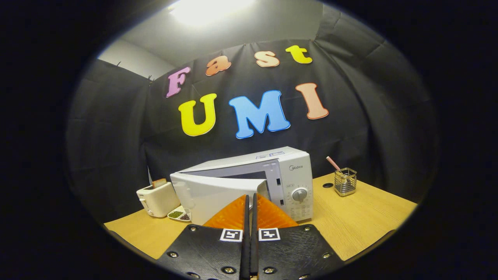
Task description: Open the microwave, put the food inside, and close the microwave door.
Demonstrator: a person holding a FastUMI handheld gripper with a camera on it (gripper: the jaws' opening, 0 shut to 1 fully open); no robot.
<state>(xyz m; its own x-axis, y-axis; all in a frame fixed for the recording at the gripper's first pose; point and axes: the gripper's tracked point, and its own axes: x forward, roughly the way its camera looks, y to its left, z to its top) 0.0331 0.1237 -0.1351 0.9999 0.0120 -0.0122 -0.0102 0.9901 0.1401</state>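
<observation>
1. The microwave [268,182] carries a brand mark on the upper corner of its control panel; it appears to read "Midea".
2. Markings ring its dial [299,194] and sit below it, too small to read.
3. A printed sticker [270,154] lies on the microwave's top, unreadable.

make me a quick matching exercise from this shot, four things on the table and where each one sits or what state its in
Things:
1. microwave
2. toaster
3. wire holder
4. small dish

Places or states:
A. in front of the toaster, beside the microwave door
B. door swung partly open, just ahead of the gripper, whose fingers are closed together on nothing
C. on the dial side of the microwave, a striped straw standing in it
D. on the door side of the microwave, a slice sticking out of its top

Pairs: 1-B, 2-D, 3-C, 4-A
</observation>
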